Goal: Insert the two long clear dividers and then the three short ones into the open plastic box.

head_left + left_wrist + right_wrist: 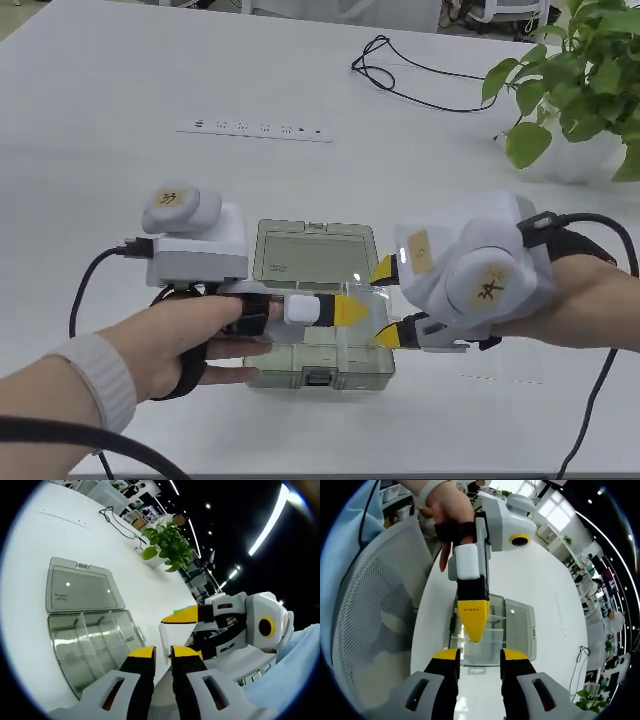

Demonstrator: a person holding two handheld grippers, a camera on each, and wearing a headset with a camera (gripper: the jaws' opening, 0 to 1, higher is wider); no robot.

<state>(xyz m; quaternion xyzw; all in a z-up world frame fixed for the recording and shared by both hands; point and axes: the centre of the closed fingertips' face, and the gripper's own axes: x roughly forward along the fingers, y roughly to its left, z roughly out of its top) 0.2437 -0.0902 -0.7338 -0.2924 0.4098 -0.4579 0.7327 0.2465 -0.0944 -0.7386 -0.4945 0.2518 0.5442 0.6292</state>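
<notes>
The open clear plastic box [300,365] lies in front of me, its lid [310,255] folded flat behind it. Thin clear dividers [82,635] stand inside its tray [60,650]. My left gripper [350,310] reaches in from the left over the box, shut on the edge of a short clear divider [370,300]. That divider [164,632] rises between the left gripper's [164,652] yellow tips. My right gripper [385,303] faces it from the right, open, one jaw on each side of the divider [492,630]. Seen from the right gripper [480,655], the piece hangs over the box [485,650].
A white power strip [255,128] lies behind the box, with a black cable [400,75] farther back. A potted plant [580,90] stands at the back right. Faint clear pieces [500,372] lie on the table right of the box. A mesh chair [375,605] is at the table's near edge.
</notes>
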